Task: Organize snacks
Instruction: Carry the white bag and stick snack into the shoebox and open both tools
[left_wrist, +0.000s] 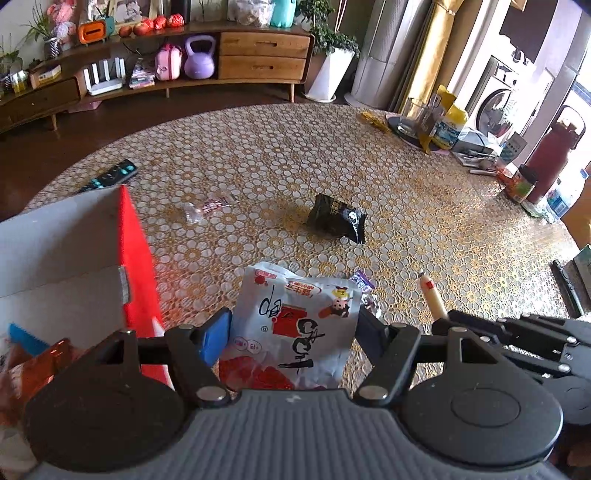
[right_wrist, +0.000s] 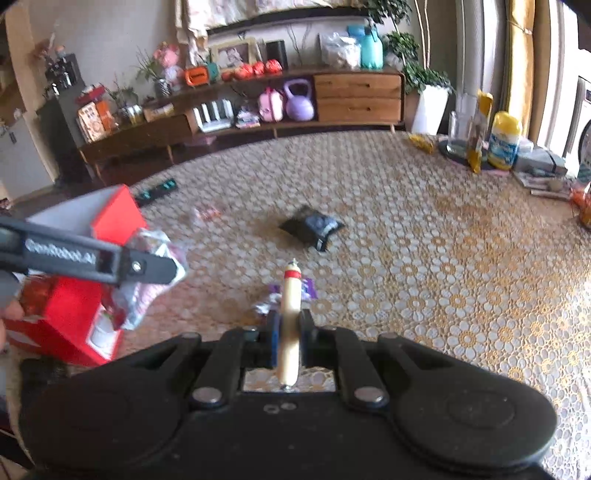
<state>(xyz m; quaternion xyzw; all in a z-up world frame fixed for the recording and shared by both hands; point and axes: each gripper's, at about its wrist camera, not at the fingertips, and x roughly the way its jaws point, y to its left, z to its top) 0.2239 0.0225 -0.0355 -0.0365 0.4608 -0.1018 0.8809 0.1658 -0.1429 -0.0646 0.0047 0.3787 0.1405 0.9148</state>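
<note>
My left gripper (left_wrist: 295, 332) is shut on a white snack bag (left_wrist: 295, 325) with red print, held beside the red box (left_wrist: 138, 258). In the right wrist view the left gripper (right_wrist: 162, 266) holds the bag (right_wrist: 155, 280) over the red box (right_wrist: 74, 314). My right gripper (right_wrist: 290, 328) is shut on a tan sausage stick (right_wrist: 290, 314) with a red band; the stick also shows in the left wrist view (left_wrist: 432, 295). A black snack packet (left_wrist: 338, 218) (right_wrist: 312, 225) lies mid-table. A small purple-wrapped candy (left_wrist: 364, 282) (right_wrist: 308, 288) lies below the grippers. A clear-wrapped candy (left_wrist: 208, 208) (right_wrist: 205, 214) lies further left.
The round table has a gold-and-white lace-pattern cloth (left_wrist: 295, 155). A remote (left_wrist: 110, 177) lies at the left edge. Bottles, a glass, a tissue box and a red flask (left_wrist: 550, 162) crowd the right edge. The box holds other snacks (left_wrist: 33, 354).
</note>
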